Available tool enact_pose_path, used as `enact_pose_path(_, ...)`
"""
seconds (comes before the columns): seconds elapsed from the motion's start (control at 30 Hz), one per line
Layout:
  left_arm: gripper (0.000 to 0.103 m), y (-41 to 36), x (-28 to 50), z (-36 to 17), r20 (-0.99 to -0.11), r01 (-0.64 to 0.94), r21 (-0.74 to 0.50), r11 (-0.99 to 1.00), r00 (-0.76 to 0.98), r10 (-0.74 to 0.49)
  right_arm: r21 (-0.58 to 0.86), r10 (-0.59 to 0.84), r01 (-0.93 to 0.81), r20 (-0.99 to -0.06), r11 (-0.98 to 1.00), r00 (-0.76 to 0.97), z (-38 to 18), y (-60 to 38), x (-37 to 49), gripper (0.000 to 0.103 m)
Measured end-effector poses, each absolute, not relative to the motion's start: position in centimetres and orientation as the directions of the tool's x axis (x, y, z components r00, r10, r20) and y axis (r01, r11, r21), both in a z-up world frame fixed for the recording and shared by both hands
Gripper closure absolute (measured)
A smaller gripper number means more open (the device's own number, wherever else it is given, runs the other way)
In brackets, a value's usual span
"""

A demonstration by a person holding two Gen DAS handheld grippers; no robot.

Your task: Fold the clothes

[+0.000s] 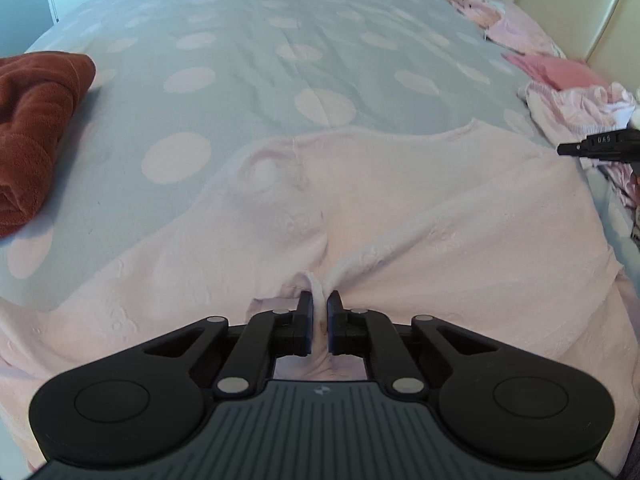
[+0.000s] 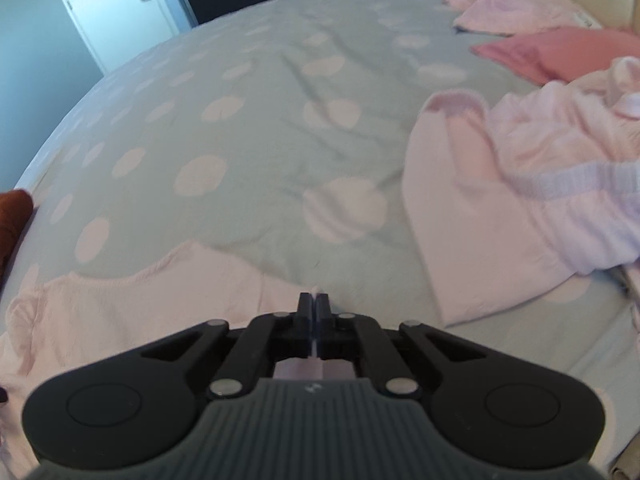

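A pale pink garment (image 1: 400, 208) lies spread on the grey bedspread with pink dots (image 1: 248, 40). My left gripper (image 1: 319, 304) is shut on a pinched ridge of this garment's cloth, which rises between the pads. In the right wrist view the same pale pink garment (image 2: 120, 312) lies at the lower left, and my right gripper (image 2: 315, 302) is shut on its edge, a thin sliver of cloth showing between the pads. The right gripper's tip (image 1: 592, 146) pokes in at the right edge of the left wrist view.
A folded rust-brown towel (image 1: 36, 120) lies at the left. A heap of pink clothes (image 2: 552, 168) sits at the right, with pink pillows (image 2: 560, 52) and a cream headboard (image 1: 568, 4) behind. A white door (image 2: 116, 4) stands beyond the bed.
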State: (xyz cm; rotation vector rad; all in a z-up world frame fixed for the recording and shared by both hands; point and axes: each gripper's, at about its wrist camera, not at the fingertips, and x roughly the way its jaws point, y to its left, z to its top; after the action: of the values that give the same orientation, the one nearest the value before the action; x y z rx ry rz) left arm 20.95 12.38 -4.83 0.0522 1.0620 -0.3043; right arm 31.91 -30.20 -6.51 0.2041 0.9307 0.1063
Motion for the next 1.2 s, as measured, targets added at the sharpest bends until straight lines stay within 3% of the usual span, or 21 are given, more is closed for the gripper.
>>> enact_pose_path(0.07, 0.098, 12.1, 21.2, -5.0, -0.865, 0.269, -0.099, 0.958, 0.453, -0.217, 0.206, 0.159, 0.009, -0.784, 0.979, 0.599, -6.6, -30.5, 32.0, 0.101)
enact_pose_path(0.13, 0.091, 11.9, 21.2, -5.2, -0.85, 0.262, -0.059, 0.963, 0.493, -0.186, 0.216, 0.165, 0.016, -0.79, 0.976, 0.591, -7.0, -30.7, 32.1, 0.101)
enact_pose_path(0.3, 0.063, 12.8, 21.1, -4.2, -0.809, 0.221, -0.042, 0.974, 0.565, -0.163, 0.118, 0.072, 0.039, -0.799, 0.992, 0.597, -6.8, -30.8, 31.9, 0.094)
enact_pose_path(0.53, 0.059, 16.6, 20.3, -2.3, -0.774, 0.098, -0.017, 0.995, 0.629, -0.075, 0.128, 0.107, -0.007, -0.794, 0.992, 0.599, -5.3, -30.4, 30.2, 0.092)
enact_pose_path(0.7, 0.058, 20.9, 18.6, -0.4, -0.753, -0.047, -0.021, 0.999, 0.657, 0.015, 0.148, 0.182, -0.106, -0.796, 0.983, 0.578, -4.4, -28.1, 28.0, 0.066)
enact_pose_path(0.9, 0.058, 24.9, 15.0, 0.2, -0.776, -0.142, -0.042, 0.989, 0.629, 0.057, 0.181, 0.264, -0.201, -0.793, 0.963, 0.549, -3.1, -25.2, 24.8, 0.066)
enact_pose_path(1.07, 0.048, 23.8, 11.7, -1.4, -0.8, -0.048, -0.003, 0.999, 0.599, 0.026, 0.192, 0.3, -0.246, -0.784, 0.95, 0.543, -1.8, -23.5, 22.8, 0.066)
enact_pose_path(1.2, 0.046, 21.5, 10.4, -3.6, -0.801, 0.066, 0.097, 0.993, 0.598, 0.038, 0.193, 0.309, -0.26, -0.777, 0.946, 0.548, -0.9, -22.8, 21.7, 0.066)
